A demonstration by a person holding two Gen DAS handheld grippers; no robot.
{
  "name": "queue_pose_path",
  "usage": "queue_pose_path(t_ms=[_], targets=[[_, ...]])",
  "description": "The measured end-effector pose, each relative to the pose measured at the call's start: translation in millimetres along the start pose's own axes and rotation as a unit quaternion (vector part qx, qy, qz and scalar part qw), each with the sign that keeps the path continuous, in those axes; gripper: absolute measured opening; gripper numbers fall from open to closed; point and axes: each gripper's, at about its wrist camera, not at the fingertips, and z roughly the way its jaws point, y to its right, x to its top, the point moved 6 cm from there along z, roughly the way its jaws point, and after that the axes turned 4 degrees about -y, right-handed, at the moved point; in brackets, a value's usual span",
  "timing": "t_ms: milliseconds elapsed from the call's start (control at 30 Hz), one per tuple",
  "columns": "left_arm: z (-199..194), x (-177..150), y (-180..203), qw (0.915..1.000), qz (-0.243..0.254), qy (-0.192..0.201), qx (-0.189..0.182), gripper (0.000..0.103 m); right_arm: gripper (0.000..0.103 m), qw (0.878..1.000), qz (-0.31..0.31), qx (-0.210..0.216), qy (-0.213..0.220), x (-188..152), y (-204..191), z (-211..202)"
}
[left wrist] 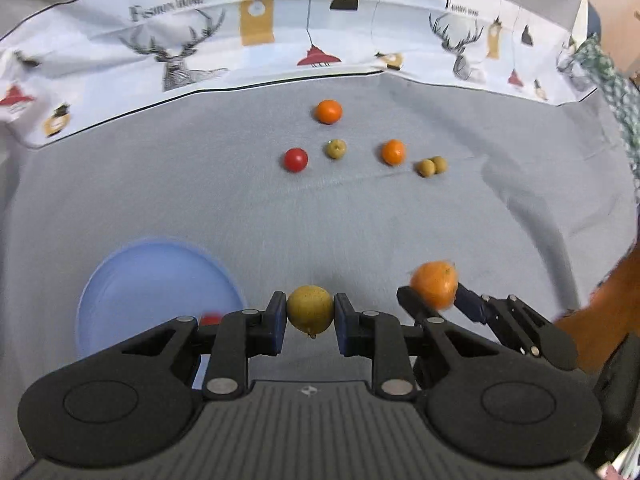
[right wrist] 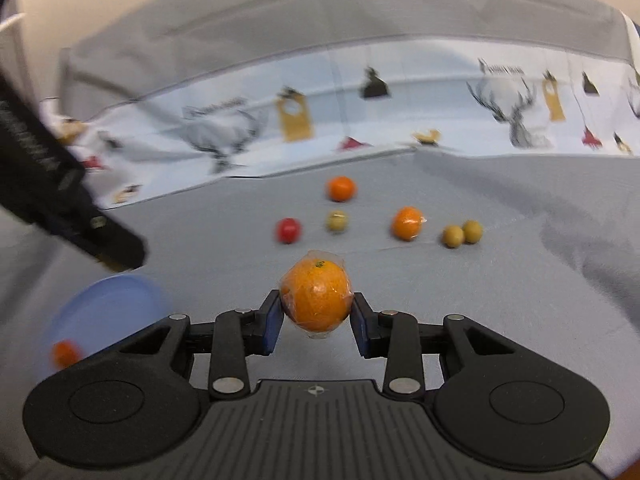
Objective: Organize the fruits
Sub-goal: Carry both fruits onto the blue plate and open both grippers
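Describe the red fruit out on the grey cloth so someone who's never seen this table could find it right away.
Start at the deer-print cloth along the far edge of the grey cloth. Just in front of it lies a loose cluster of small round fruits. The red fruit sits at the cluster's left end, beside a single yellow-green fruit; it is the only red one there.

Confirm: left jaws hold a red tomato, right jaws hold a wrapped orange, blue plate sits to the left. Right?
One thing is off. The left gripper is shut on a yellow-green fruit, not a red tomato; the left wrist view shows it. The tomato lies loose on the grey cloth. The rest holds: the right gripper grips the wrapped orange, and the blue plate sits to the left.
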Motion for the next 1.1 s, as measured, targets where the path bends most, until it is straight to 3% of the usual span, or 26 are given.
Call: queue_pose_path(t_ms=[267, 500, 700, 1100], targets=[[-83.7, -93.1, -32.1, 0.9979, -0.038, 0.043, 0.029, 0.027, 0.038, 0.996, -0.025, 0.085, 0.019, -11.7, -64.7, -101.9], [-113.4, -168.4, -70.4, 0.9942, -0.087, 0.05, 0.037, 0.027, 0.038, 0.988, -0.049, 0.148, -0.001, -31.7, -119.9, -151.7], [-121.8, -202.6, -92.1, 0.9904, -0.122, 0.057, 0.029, 0.027, 0.038, 0.985, -0.105, 0.14, -0.004, -51.2, -149.0, -176.3], [-140.8, -215.5, -100.4, 0.988, -0.129, 0.085, 0.005, 0.027, 0.038, 0.981, -0.151, 0.119, 0.014, -54.2, -169.8, -194.3]])
